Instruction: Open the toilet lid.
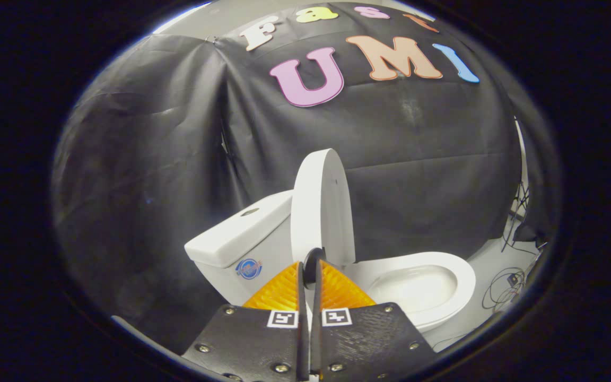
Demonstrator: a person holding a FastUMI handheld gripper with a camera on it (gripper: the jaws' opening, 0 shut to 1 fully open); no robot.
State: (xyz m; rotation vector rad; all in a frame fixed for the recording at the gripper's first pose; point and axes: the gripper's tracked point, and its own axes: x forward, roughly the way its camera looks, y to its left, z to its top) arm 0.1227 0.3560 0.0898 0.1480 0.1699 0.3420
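The toilet lid (322, 207) stood raised, nearly upright against the tank (242, 239), just beyond the fingertips. The gripper (311, 265) had its fingers pressed almost together, pinching nothing. Beside them the bowl (443, 265) lay open, white inside.

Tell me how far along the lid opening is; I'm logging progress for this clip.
Mostly done: the toilet lid stands upright beside the tank, and the bowl lies uncovered. In hand: the tool sits at the lid's lower edge, fingers nearly together, gripping nothing visible. Left: probably just pulling the tool away.
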